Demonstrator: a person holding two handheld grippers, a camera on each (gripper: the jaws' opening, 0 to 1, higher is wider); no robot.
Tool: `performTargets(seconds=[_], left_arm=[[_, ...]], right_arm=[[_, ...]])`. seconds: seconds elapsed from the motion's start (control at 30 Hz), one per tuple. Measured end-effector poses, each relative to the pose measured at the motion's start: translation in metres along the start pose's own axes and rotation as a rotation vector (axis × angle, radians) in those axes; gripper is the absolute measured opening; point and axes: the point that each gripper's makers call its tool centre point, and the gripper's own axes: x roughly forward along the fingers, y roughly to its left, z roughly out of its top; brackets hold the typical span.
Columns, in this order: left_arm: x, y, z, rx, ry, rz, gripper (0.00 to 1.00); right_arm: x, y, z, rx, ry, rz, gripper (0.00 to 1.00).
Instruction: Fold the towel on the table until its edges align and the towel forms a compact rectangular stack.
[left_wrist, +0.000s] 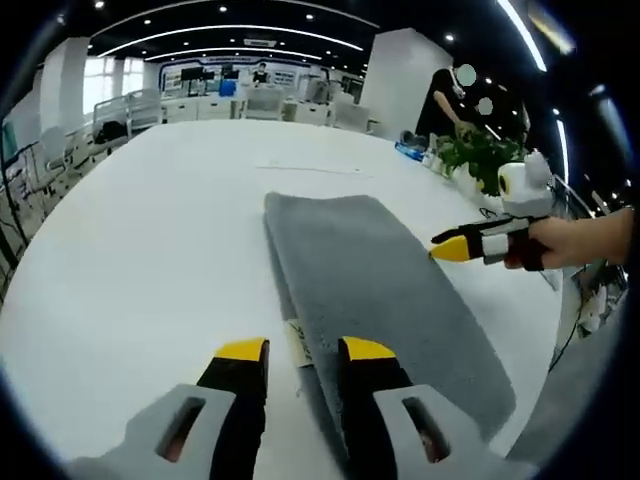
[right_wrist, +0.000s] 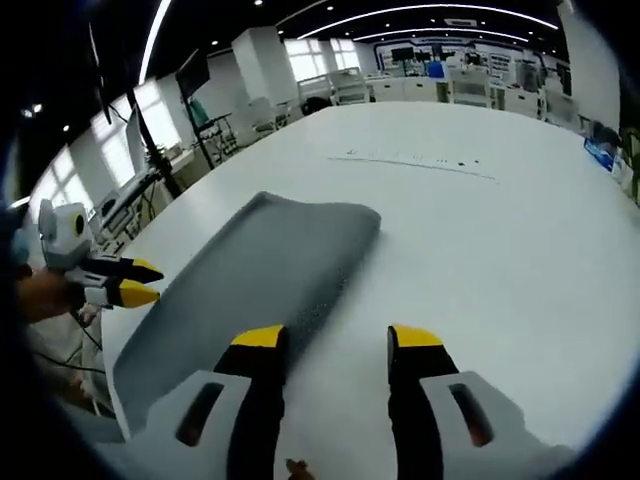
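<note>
On the white surface (left_wrist: 150, 230) a grey towel (left_wrist: 370, 290) was recorded, laid flat as a long folded strip running away from the left claw (left_wrist: 303, 350). A small white label (left_wrist: 297, 342) was seen at the strip's near edge, between that claw's yellow-tipped jaws. The left claw's jaws were noted as parted, astride the near edge of the towel, with nothing gripped between them.

From the right gripper view, the right claw (right_wrist: 338, 338) was logged with its jaws parted and empty; its left jaw lay over the near edge of the towel (right_wrist: 250, 290), its right jaw over bare surface (right_wrist: 480, 230). The far end of the towel was seen slightly raised and rounded.

Each claw was caught in the other's view. The right claw (left_wrist: 452, 247), held in a hand (left_wrist: 575, 240), was seen at the towel's far long edge, its tips drawn close together. The left claw (right_wrist: 143, 282), held in a hand (right_wrist: 40, 292), was seen beside the towel's opposite edge.

Potted green plants (left_wrist: 480, 155) and a person in dark clothing (left_wrist: 440, 100) were noted beyond the surface's far side.
</note>
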Motion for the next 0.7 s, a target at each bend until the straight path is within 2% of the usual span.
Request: performTargets(seconds=[0.27,0.33,0.43,0.6,0.7], left_arm=[[0.013,0.004,0.000,-0.055,0.002,0.033,0.22],[0.017,0.006,-0.001,-0.049,0.002,0.047,0.20],[0.019,0.004,-0.001,0.026,-0.002,0.064,0.06],[0.022,0.000,-0.005,0.013,-0.012,0.056,0.03],[0.022,0.004,-0.008,0.003,-0.009,0.063,0.01]], right_arm=[[0.010,0.019,-0.013,0.046,-0.010,0.059,0.21],[0.011,0.024,-0.014,0.040,-0.010,0.073,0.19],[0.015,0.030,-0.019,0.035,0.007,0.107,0.12],[0.017,0.028,-0.020,0.077,-0.028,0.127,0.07],[0.016,0.028,-0.021,0.065,-0.049,0.121,0.06]])
